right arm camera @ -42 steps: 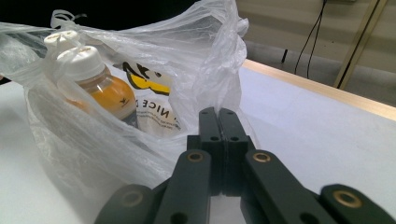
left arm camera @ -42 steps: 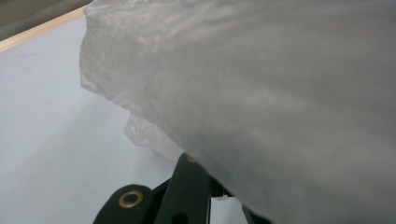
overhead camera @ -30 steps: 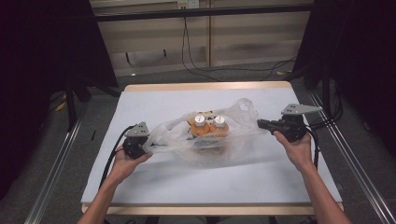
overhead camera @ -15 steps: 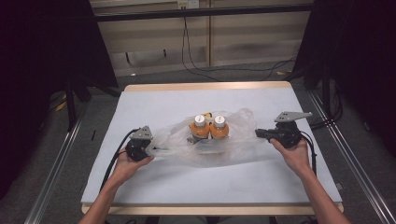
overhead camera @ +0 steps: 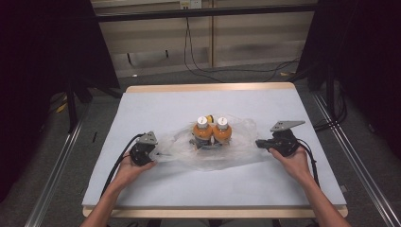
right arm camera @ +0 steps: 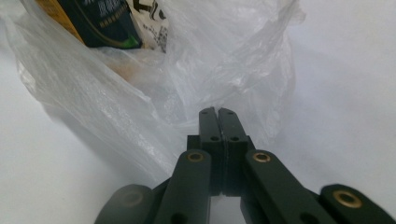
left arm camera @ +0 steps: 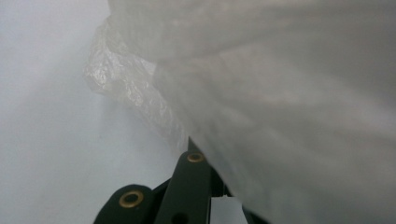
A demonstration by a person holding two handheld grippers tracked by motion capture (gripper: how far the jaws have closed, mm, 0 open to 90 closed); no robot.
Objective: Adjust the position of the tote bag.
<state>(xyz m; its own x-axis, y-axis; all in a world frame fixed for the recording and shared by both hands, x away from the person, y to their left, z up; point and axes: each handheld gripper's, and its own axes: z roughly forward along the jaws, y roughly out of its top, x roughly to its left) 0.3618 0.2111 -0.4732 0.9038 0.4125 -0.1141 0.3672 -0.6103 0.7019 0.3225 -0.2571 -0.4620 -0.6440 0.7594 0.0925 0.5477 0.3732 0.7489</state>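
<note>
We see a clear plastic bag [overhead camera: 208, 144] spread out near the middle of the white table [overhead camera: 156, 101], with two orange bottles [overhead camera: 212, 132] standing upright side by side inside it, their white caps up and touching each other. The left gripper [overhead camera: 158, 152] sits at the bag's left end, low over the table, and in the left gripper view the crinkled film [left arm camera: 280, 93] drapes over its jaws, hiding the tips; we read the jaws as closed on that edge of the bag. The right gripper [overhead camera: 259, 143] is at the bag's right end, held in the person's right hand [overhead camera: 294, 161], its cable trailing back along the forearm. In the right gripper view [right arm camera: 218, 113] its two black jaws are pressed flat together with no gap, the tips right at the gathered film of the bag [right arm camera: 187, 70], which looks pinched between them; a dark printed label [right arm camera: 107, 21] of a bottle shows through the plastic beyond
</note>
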